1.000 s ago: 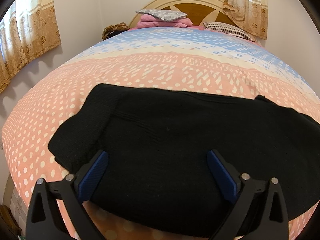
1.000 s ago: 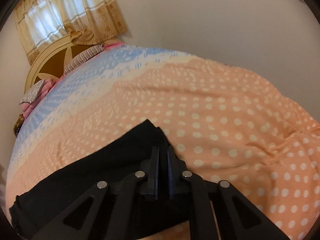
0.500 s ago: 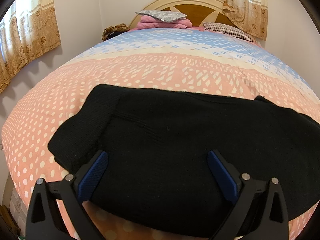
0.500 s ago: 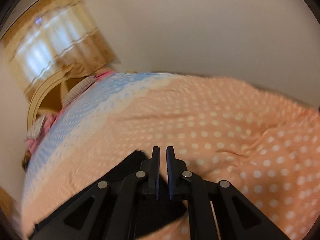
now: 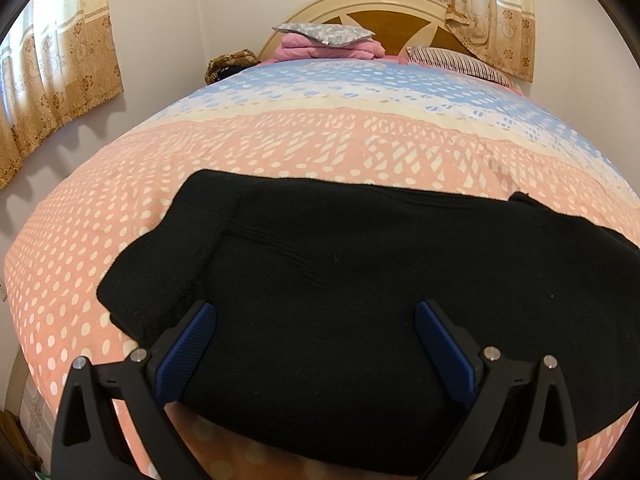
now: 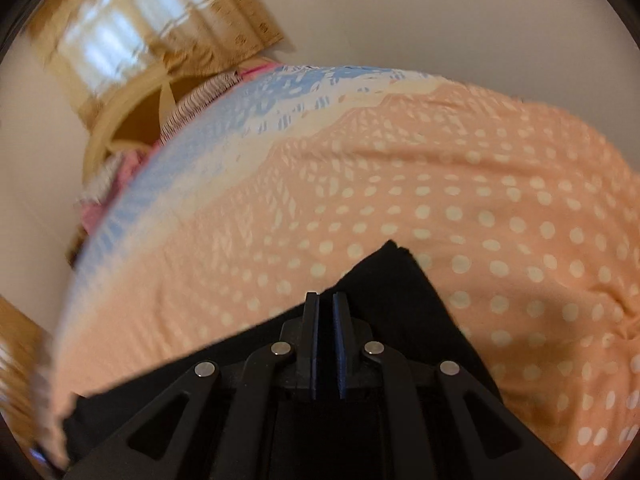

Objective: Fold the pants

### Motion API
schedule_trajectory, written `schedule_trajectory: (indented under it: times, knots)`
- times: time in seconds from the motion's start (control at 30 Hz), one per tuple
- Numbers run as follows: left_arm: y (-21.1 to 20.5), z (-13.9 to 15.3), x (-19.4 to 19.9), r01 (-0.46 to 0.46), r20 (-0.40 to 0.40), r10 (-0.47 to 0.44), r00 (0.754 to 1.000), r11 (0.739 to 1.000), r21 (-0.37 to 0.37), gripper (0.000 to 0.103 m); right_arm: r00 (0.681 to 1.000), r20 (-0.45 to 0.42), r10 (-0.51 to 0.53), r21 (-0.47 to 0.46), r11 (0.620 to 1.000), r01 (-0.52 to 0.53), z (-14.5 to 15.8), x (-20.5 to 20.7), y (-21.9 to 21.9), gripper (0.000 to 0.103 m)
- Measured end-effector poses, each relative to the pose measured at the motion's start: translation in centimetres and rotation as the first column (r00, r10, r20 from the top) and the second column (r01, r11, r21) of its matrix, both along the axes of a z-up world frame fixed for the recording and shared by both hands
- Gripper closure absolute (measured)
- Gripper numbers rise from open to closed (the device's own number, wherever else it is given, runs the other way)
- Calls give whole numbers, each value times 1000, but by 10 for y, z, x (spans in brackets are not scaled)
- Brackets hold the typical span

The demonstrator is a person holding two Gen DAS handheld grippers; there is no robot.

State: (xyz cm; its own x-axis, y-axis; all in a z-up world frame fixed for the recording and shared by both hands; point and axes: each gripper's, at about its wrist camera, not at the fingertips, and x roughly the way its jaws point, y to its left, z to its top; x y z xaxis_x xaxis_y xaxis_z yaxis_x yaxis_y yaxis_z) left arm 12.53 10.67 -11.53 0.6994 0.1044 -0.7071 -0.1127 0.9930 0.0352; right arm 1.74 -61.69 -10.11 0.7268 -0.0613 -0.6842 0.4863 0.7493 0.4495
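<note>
Lying unlabelled, black pants [image 5: 360, 280]; left fingers [image 5: 188, 344] wide, right fingers [image 6: 310, 344] closed, empty.

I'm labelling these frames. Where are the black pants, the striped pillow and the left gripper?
black pants [image 5: 360, 280]: left wrist view, middle of fabric.
striped pillow [image 5: 456, 62]: left wrist view, top face.
left gripper [image 5: 316, 348]: left wrist view, midway between fingertips.

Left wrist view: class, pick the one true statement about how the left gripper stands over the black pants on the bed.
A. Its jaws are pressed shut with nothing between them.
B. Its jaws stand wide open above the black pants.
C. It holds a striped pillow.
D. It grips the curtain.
B: the left gripper shows its two blue pads far apart, with the black pants spread flat on the dotted bedspread beneath them.
</note>
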Motion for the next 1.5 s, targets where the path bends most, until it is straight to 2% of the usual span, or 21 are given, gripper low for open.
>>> schedule_trajectory:
  times: [0.1, 0.13, 0.2, 0.23, 0.27, 0.3, 0.43, 0.57, 0.73, 0.8, 0.87, 0.9, 0.97, 1.03, 1.13, 1.23, 1.3, 1.37, 1.47, 1.5]
  knots:
    - [-1, -1, -1, -1, 3, 1, 1000, 1000, 0, 0, 986, 147, -84, 64, 995, 76, 20, -41, -20, 96]
    - [-1, -1, -1, -1, 2, 1, 1000, 1000, 0, 0, 980, 166, -105, 86, 992, 92, 22, -54, -26, 94]
    - [-1, -1, -1, -2, 2, 2, 1000, 1000, 0, 0, 984, 119, -129, 115, 987, 115, 17, -76, -38, 78]
    - [-1, -1, -1, -1, 2, 1, 1000, 1000, 0, 0, 987, 97, -129, 116, 986, 117, 14, -82, -40, 59]
    - [-1, -1, -1, -1, 2, 1, 1000, 1000, 0, 0, 989, 69, -131, 109, 986, 123, 8, -90, -42, 47]
    - [-1, -1, -1, -1, 2, 1, 1000, 1000, 0, 0, 989, 59, -135, 104, 986, 129, 4, -95, -42, 47]
    - [-1, -1, -1, -3, 2, 3, 1000, 1000, 2, 0, 991, 54, -126, 171, 978, 115, -15, -102, -42, 47]
    - [-1, 0, -2, -6, 4, 6, 1000, 1000, 5, 0, 998, -3, -65, 32, 997, 65, -18, -86, -17, 47]
    - [-1, 0, -3, -8, 9, 8, 1000, 1000, 6, 0, 993, -113, -16, -140, 990, 0, -17, -69, 15, 47]
    - [-1, 0, -3, -9, 11, 9, 1000, 1000, 7, 0, 989, -150, -9, -203, 979, -22, -15, -66, 24, 57]
    - [0, -1, -3, -10, 12, 10, 1000, 1000, 9, 0, 989, -147, -12, -204, 979, -19, -13, -66, 25, 80]
    - [-1, -1, -3, -10, 12, 10, 1000, 1000, 8, 0, 990, -140, -6, -192, 981, -21, -12, -65, 24, 85]
    - [-1, -1, -3, -10, 12, 9, 1000, 1000, 7, 0, 990, -139, -10, -196, 980, -18, -7, -66, 27, 89]
    - [-2, 0, -4, -9, 13, 9, 1000, 1000, 6, 0, 992, -128, -25, -246, 969, -8, 7, -68, 36, 89]
    - [-2, 0, -4, -9, 14, 9, 1000, 1000, 6, 0, 997, -83, 1, -373, 927, -32, 41, -69, 68, 94]
    - [-2, 0, -4, -9, 16, 9, 1000, 1000, 3, 0, 987, -29, 158, -441, 884, -154, 74, -60, 119, 94]
    - [-2, 0, -4, -8, 17, 8, 1000, 1000, 1, 0, 962, -19, 271, -478, 843, -247, 89, -51, 162, 94]
    - [-2, 0, -4, -7, 18, 7, 1000, 1000, -1, 0, 920, -22, 391, -494, 796, -350, 94, -38, 207, 94]
    - [-1, 1, -6, -4, 20, 4, 1000, 1000, -6, 0, 865, -100, 492, -558, 692, -459, 80, -20, 266, 95]
    - [-1, 1, -6, -2, 22, 2, 1000, 1000, -8, 0, 849, -123, 515, -559, 670, -488, 72, -15, 278, 95]
